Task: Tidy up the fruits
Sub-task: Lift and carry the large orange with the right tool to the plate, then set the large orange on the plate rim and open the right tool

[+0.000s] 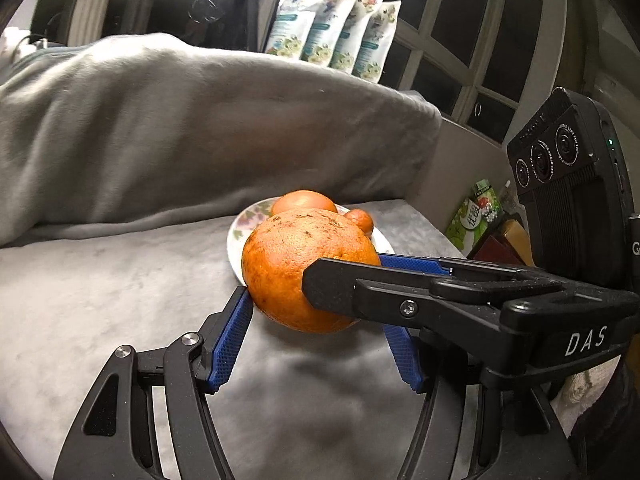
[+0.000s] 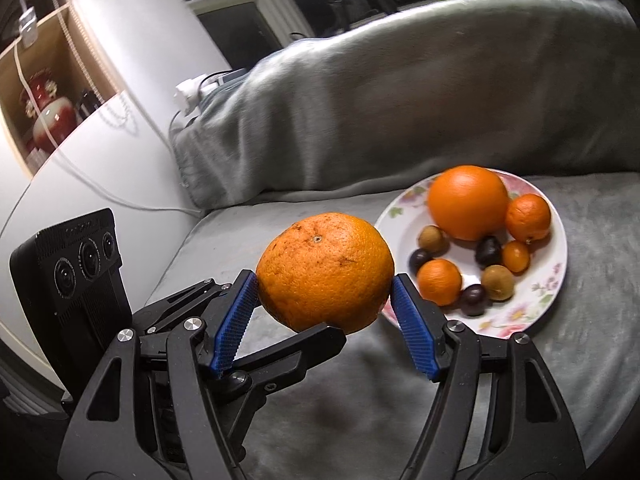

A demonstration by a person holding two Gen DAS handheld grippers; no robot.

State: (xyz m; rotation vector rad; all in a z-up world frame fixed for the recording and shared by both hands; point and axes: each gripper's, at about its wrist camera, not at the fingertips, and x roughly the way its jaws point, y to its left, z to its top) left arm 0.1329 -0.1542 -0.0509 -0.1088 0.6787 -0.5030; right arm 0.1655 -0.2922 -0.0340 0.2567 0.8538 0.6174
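both the left gripper (image 1: 316,308) and right gripper (image 2: 324,300) clamp one orange (image 2: 325,272), seemingly steadying it en route to the plate (image 2: 556,248).

We read "DAS" in white capitals on the black body of the right gripper (image 1: 344,280) where it crosses the left wrist view. On the black camera block (image 1: 568,184) above it there is tiny white lettering ringed round each of the three lenses, and a lone white "G" at the frame's right edge, but we cannot make out the lens wording. The green packet (image 1: 476,212) behind carries white Chinese characters, and the row of white pouches (image 1: 332,28) on the sill has printing too small for us to read.
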